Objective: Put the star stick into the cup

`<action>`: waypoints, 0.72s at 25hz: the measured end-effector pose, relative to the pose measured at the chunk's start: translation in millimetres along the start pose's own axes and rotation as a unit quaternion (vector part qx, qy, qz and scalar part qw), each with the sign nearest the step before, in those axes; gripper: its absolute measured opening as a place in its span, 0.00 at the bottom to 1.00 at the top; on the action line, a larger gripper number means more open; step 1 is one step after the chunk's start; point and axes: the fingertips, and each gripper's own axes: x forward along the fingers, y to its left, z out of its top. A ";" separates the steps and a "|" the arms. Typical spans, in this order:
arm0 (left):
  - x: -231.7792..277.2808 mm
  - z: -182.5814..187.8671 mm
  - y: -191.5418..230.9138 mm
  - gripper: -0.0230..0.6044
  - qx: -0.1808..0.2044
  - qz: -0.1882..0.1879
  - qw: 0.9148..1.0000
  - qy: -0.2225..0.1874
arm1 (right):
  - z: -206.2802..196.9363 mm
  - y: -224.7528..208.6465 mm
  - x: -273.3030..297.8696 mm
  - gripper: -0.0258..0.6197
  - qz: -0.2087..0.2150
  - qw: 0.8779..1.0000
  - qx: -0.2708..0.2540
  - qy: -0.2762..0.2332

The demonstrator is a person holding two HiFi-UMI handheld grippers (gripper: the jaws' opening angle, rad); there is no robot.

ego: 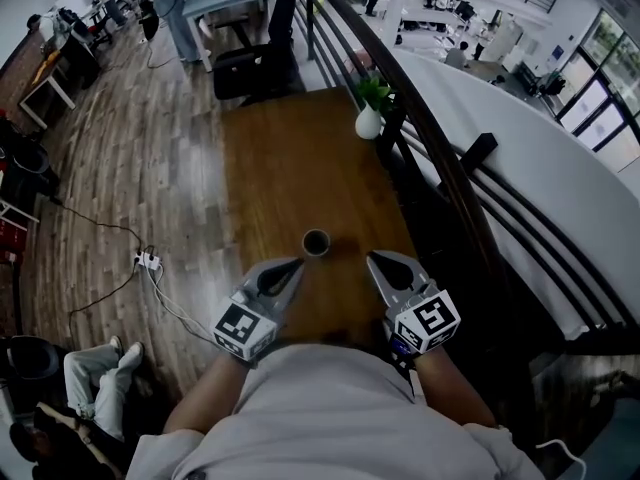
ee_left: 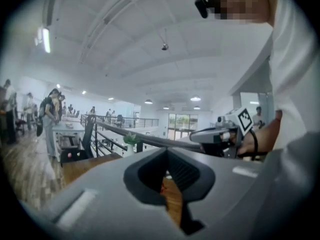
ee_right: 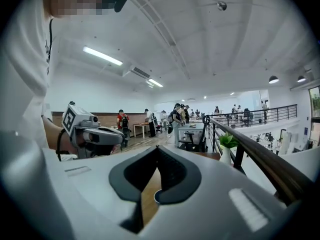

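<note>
Holding left claw (ego: 297, 262) and right claw (ego: 371, 257) closed, empty as far as I see | both flank cup (ego: 316, 242) on surface (ego: 290, 158) | star stick unseen (red fleck (ee_left: 161, 186) in left gripper view, unidentifiable) | progress: I judge nothing done yet.

Dark round cup (ego: 316, 242) on brown wood-grain table (ego: 290, 158); beyond the cup, white vase (ego: 368, 123), green leaves; nearer, grey left gripper (ego: 297, 262), thin red stick (ee_left: 162, 187).

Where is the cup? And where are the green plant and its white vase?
Cup (ego: 316, 242): head view, on its dark open top.
Plant (ego: 373, 90): head view, on the green leaves.
Vase (ego: 368, 124): head view, on its round white belly.
</note>
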 end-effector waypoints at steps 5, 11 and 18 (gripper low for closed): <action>-1.5 3.7 -20.6 0.04 0.016 -0.010 1.000 0.008 | -4.1 2.9 -8.1 0.05 0.008 1.000 0.002 -0.001; -5.1 -0.5 -10.9 0.04 0.018 -0.011 1.000 0.015 | -10.5 2.1 -6.3 0.05 0.007 1.000 0.001 -0.002; -30.6 -3.3 1.1 0.04 0.011 -0.041 0.999 0.001 | -6.4 20.8 -7.9 0.05 -0.027 0.999 -0.018 -0.007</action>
